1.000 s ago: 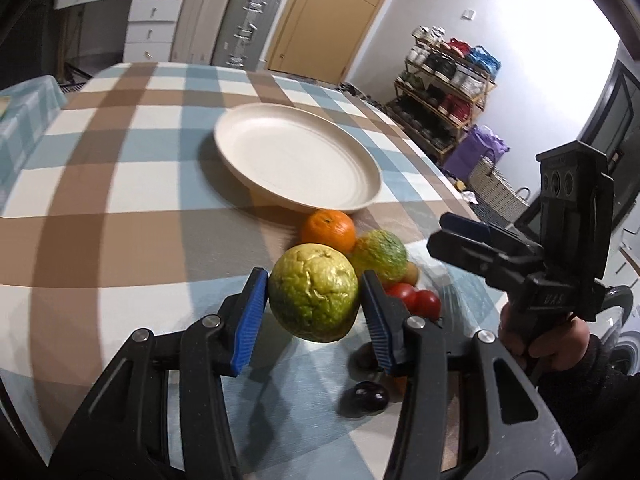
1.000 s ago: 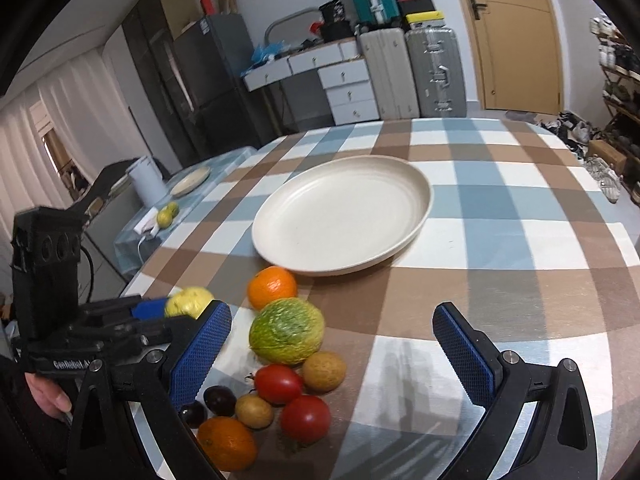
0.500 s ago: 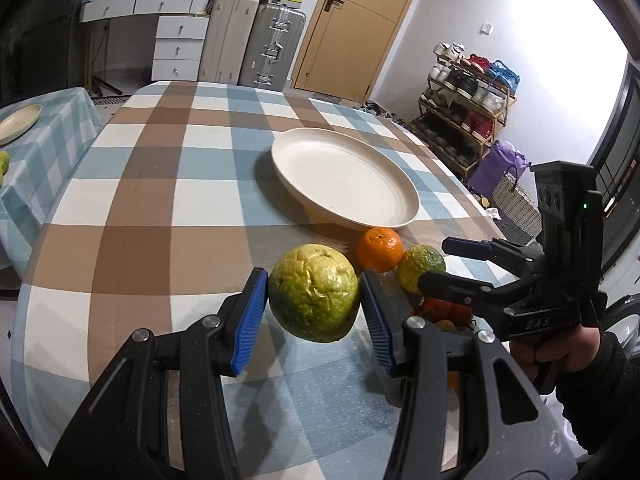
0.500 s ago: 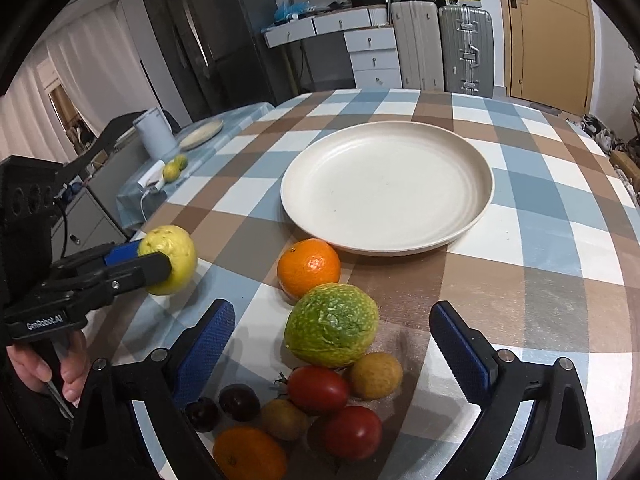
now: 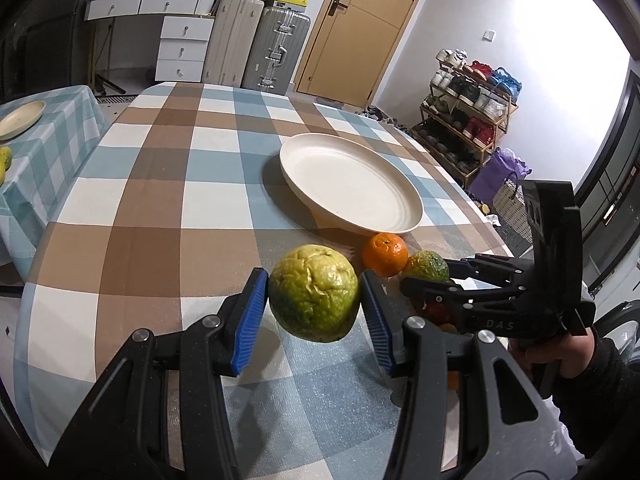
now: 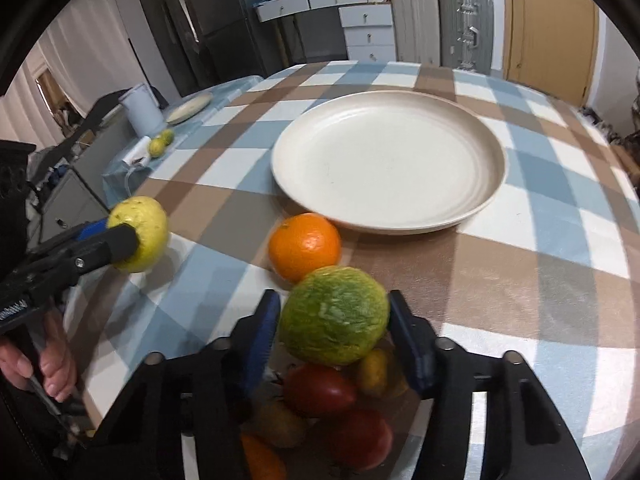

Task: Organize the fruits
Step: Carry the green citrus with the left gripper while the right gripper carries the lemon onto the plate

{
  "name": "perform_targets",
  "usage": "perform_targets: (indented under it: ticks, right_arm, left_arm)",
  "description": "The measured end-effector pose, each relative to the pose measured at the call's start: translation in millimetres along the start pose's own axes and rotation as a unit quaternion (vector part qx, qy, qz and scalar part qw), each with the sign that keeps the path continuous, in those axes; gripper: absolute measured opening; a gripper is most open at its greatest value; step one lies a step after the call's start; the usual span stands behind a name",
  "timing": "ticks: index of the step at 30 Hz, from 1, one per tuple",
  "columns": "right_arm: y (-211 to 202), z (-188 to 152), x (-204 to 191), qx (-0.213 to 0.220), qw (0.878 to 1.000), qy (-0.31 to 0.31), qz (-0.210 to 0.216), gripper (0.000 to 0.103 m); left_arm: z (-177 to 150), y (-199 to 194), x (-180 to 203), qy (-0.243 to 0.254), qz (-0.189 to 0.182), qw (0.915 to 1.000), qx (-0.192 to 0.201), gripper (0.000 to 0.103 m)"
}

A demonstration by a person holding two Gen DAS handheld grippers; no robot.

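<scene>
My left gripper (image 5: pixel 314 300) is shut on a wrinkled yellow-green fruit (image 5: pixel 314 292) and holds it above the checked tablecloth; the same fruit (image 6: pixel 140 232) shows at the left of the right wrist view. My right gripper (image 6: pixel 334 320) is closing its jaws around a green-and-orange fruit (image 6: pixel 334 314), and both blue pads touch its sides. That fruit (image 5: pixel 426 266) lies at the top of a pile. An orange (image 6: pixel 304 252) sits just beyond it. Red tomatoes (image 6: pixel 320 390) and small brownish fruits (image 6: pixel 374 372) lie under the gripper. The cream plate (image 6: pixel 388 160) holds nothing.
A side table (image 5: pixel 48 148) at the left carries a small plate (image 5: pixel 18 120) and yellow-green fruits. A white jug (image 6: pixel 140 108) stands there too. Suitcases (image 5: pixel 276 52), drawers and a shoe rack (image 5: pixel 468 120) line the room. A hand (image 6: pixel 52 364) grips the left tool.
The right gripper came down over the green-and-orange fruit and its wide jaws closed in on it. The left gripper first drew left with its fruit, then held still.
</scene>
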State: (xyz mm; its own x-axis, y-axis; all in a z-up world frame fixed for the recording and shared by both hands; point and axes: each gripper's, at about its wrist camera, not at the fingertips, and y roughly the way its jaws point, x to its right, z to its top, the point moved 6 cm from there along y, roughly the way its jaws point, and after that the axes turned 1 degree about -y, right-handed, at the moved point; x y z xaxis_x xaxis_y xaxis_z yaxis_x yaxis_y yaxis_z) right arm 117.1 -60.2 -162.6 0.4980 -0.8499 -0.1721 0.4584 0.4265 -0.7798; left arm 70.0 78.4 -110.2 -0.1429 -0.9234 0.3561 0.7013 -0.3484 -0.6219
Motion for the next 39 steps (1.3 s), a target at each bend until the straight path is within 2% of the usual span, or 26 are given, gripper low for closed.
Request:
perform_targets:
  ticks: [9,21,25,32,39]
  right_arm:
    - [-5,-2,8,0.014,1.0,0.022,0.016,0.051]
    - [-27,3,23,0.073,0.991,0.062,0.091,0.051]
    - [-36,7,31,0.1,0.984,0.079,0.122,0.051]
    - [-49,23,48,0.127,0.975,0.1,0.15,0.051]
    - [-39,51,73,0.126,0.976,0.101,0.144,0.051]
  left_arm:
    - [3,4,2,-0.004,0.006,1.0,-0.002,0.045]
    - [19,22,21,-0.003,-0.006,0.9998,-0.016,0.045]
    - [30,32,31,0.004,-0.008,0.9998,-0.017,0.045]
    - [55,52,40,0.006,-0.011,0.9997,-0.019,0.045]
    - [91,78,39,0.0,-0.019,0.9997,-0.016,0.045]
